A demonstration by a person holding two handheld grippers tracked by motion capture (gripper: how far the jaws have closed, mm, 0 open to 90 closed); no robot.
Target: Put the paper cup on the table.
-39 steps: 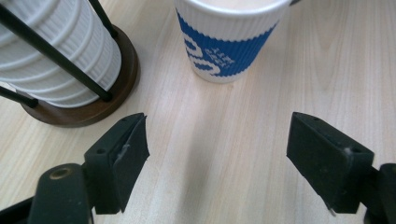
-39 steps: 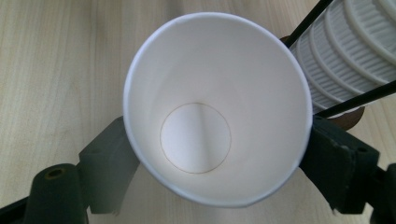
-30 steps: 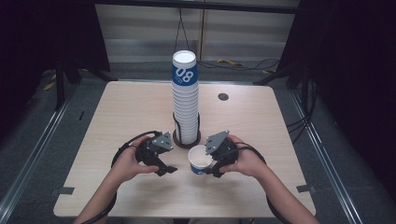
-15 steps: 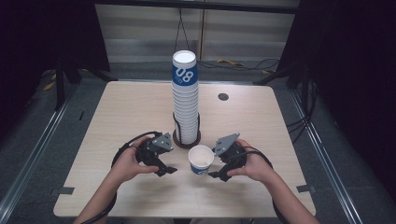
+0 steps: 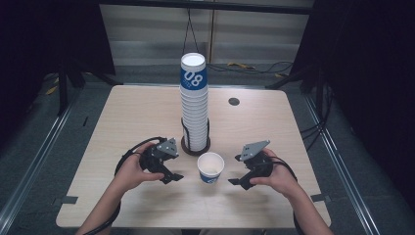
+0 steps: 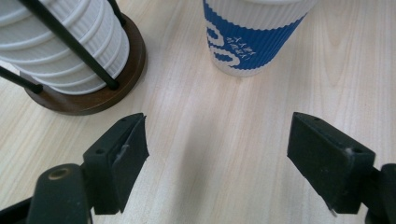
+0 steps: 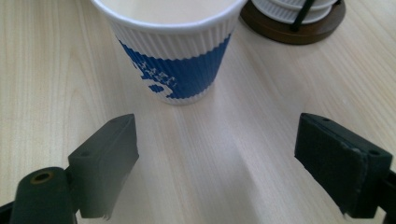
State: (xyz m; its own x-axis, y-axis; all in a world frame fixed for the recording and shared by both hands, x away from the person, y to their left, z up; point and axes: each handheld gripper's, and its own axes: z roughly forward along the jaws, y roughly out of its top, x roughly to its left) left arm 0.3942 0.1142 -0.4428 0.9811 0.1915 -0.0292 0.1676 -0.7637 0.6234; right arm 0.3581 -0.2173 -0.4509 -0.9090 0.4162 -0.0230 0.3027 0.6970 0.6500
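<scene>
A lone white paper cup (image 5: 211, 168) with a blue band stands upright on the wooden table (image 5: 137, 112), just in front of a tall stack of the same cups (image 5: 194, 105) in a wire holder on a dark round base. My right gripper (image 5: 236, 170) sits to the cup's right, apart from it; its jaws have just been opening and nothing is between them. In the right gripper view, the cup (image 7: 180, 60) stands beyond the open gripper (image 7: 217, 135). My left gripper (image 5: 175, 172) rests open left of the cup. From the left gripper (image 6: 217, 135), the cup (image 6: 252, 42) is ahead.
The holder's base (image 6: 84, 100) stands close to the left gripper's far side and shows at the top of the right gripper view (image 7: 289, 28). A small black round disc (image 5: 234, 101) lies on the table's far right part. Floor rails run along both table sides.
The right gripper, earlier closed around the lone cup, has let go and drawn back to the right. The cup stays standing. The left hand has kept still.
</scene>
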